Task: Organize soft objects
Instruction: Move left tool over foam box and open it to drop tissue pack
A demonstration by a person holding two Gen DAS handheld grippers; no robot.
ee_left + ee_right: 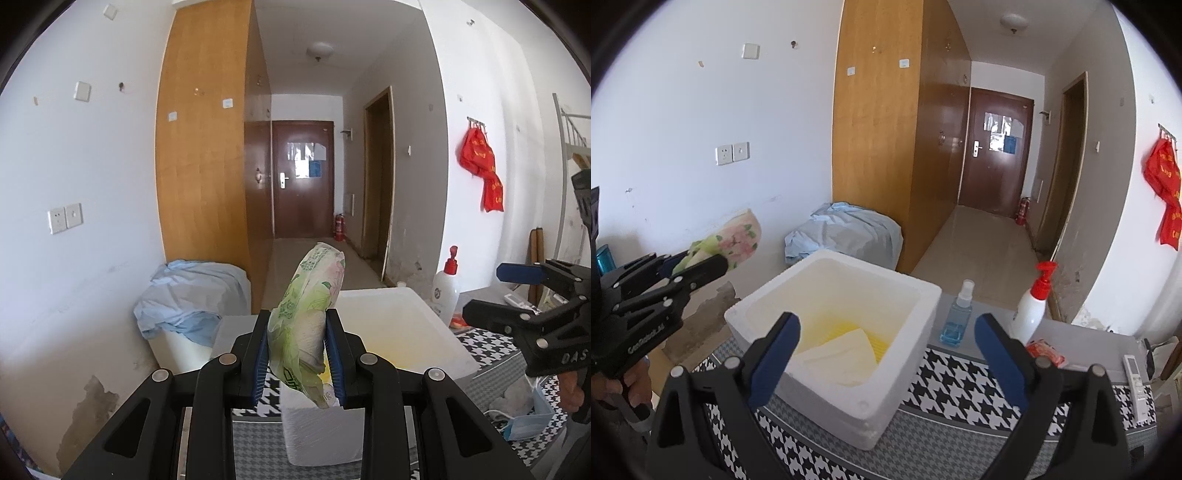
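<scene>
My left gripper (pixel 297 354) is shut on a green floral tissue pack (pixel 310 306) and holds it upright in the air, left of and above a white foam box (pixel 849 295). The pack also shows in the right wrist view (pixel 738 236), with the left gripper (pixel 701 264) at the left edge. My right gripper (pixel 886 343) is open and empty, hovering over the near side of the foam box. It shows in the left wrist view (pixel 491 291) too. Inside the box lies a white soft pack (pixel 842 354) on a yellow bottom.
A houndstooth cloth (pixel 945 373) covers the table. On it stand a blue spray bottle (pixel 956 317), a white pump bottle (pixel 1032 306), a red packet (pixel 1045 350) and a remote (pixel 1136 380). Face masks (pixel 528 417) lie at right. A blue-draped box (pixel 846 229) stands behind.
</scene>
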